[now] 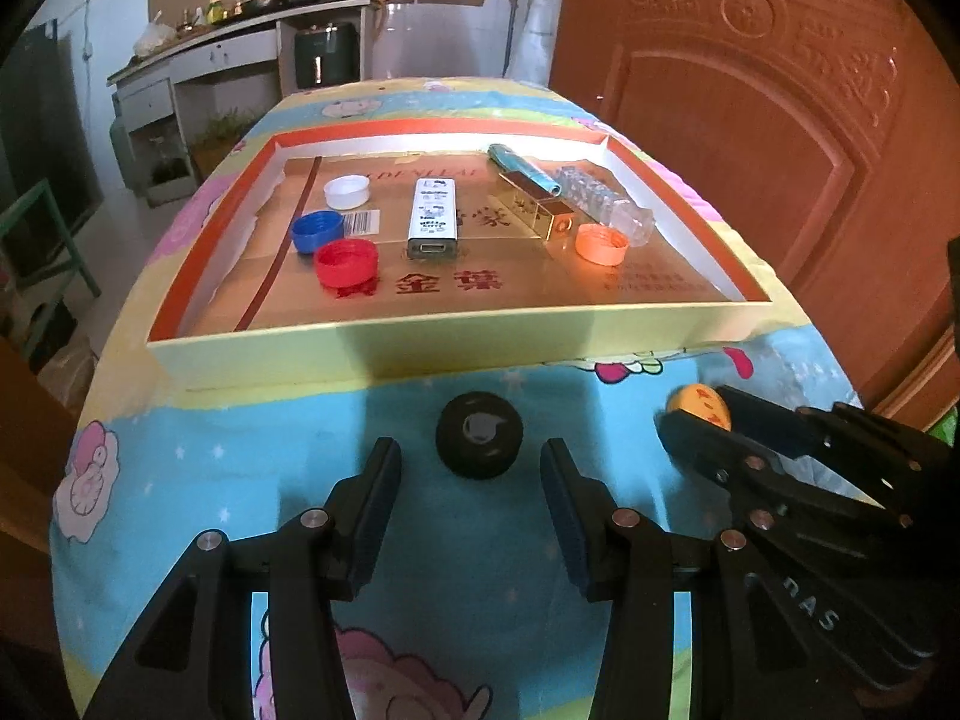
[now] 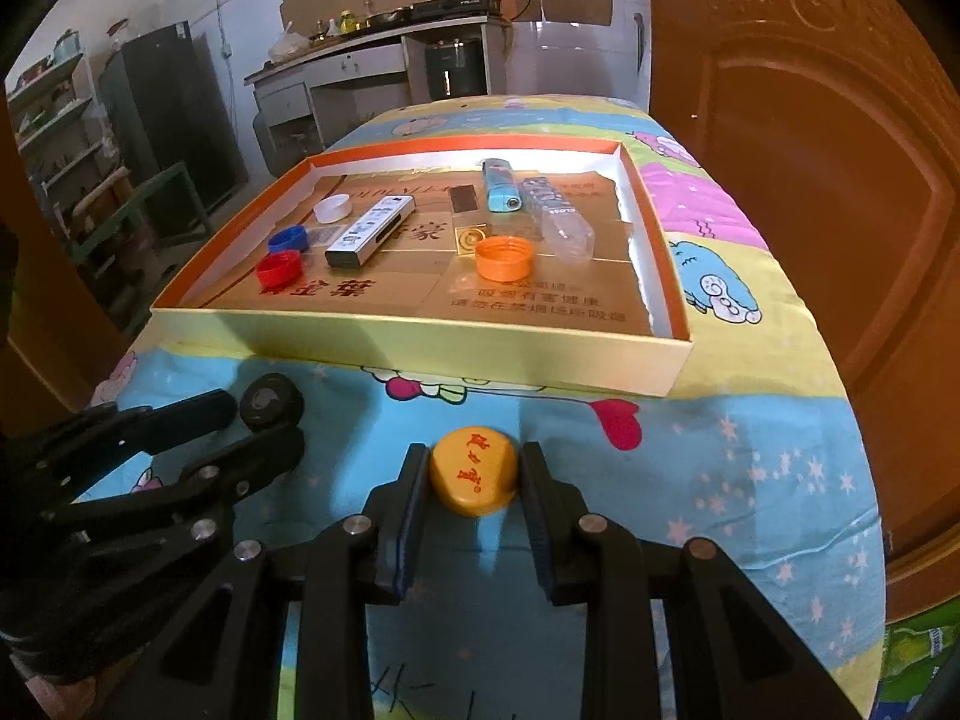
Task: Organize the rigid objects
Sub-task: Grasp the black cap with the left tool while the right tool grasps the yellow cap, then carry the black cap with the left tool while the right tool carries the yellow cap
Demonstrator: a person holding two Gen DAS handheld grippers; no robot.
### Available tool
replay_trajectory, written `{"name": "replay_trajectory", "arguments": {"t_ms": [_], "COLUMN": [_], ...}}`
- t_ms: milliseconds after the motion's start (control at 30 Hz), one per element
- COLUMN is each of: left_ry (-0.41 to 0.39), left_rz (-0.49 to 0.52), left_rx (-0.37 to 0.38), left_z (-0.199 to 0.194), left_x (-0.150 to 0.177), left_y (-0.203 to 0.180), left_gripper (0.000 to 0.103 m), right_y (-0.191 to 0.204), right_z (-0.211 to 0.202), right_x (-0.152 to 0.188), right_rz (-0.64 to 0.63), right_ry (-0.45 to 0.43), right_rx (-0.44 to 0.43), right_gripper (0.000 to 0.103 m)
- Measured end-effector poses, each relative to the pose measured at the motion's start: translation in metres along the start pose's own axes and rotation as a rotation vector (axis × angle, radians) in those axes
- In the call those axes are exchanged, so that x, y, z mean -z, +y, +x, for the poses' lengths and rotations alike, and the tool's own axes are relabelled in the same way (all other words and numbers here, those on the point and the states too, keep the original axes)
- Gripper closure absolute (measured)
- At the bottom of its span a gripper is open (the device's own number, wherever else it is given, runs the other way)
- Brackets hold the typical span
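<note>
**A home kitchen corner, with a covered table in front**

Beyond the jaws, past the table's far end, a counter (image 2: 360,48) runs along a white tiled wall, carrying a gas stove (image 2: 456,3), pans and bottles. A dark air fryer (image 1: 326,54) sits on a shelf under it. To the left stand a dark fridge (image 2: 168,108) and cluttered shelves (image 2: 54,114). To the right rises a carved wooden door (image 1: 780,90). A cartoon-print cloth (image 2: 690,468) covers the table beneath the jaws.

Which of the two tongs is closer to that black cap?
Left. The left tongs stand open right around the black cap; the right tongs are off to its right, closed on the yellow cap.
</note>
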State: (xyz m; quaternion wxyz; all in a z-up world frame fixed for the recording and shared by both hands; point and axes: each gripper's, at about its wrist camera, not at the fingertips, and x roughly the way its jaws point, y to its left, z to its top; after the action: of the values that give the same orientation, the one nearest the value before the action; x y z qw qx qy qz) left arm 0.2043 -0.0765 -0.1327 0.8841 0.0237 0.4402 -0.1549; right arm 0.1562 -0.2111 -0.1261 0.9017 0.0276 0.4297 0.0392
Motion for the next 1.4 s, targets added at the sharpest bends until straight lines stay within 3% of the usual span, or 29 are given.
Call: {"name": "replay_trajectory", "arguments": {"t_ms": [67,200,533,900,1400], "left_ry": [-0.008,-0.027,-0.037,-0.089,-0.155], "left_rz": [0.002,0.007,-0.004,-0.008,-0.009], "left_rx": [-0.007,-0.012,-0.016,0.004,-0.01], "left_z": [0.001,0.002,-0.006,-0.043,-0.084], "left_x": [-0.001,-0.002,0.0,-0.005,-0.041], "left_y": [-0.001,0.0,0.003,0.007,0.027], "left_gripper": [0.054,0.072,0.072,0.072,0.072], "right_y": [-0.001,-0.002,-0.002,0.003,0.019], "right_z": [0.0,0.0,-0.009,-0.043,-0.071], "right_x": [0.0,0.0,0.001,-0.006,-0.054], "right_rz": [0.001,0.005,0.002,-0.025,-0.113], "right_ry": [-0.003,-0.005,-0.016,-0.065,-0.121], "right_rx": [-0.005,-0.013,-0.01,0.022,-0.006], "right_gripper": [0.073,0.073,0.073,0.073,0.073]}}
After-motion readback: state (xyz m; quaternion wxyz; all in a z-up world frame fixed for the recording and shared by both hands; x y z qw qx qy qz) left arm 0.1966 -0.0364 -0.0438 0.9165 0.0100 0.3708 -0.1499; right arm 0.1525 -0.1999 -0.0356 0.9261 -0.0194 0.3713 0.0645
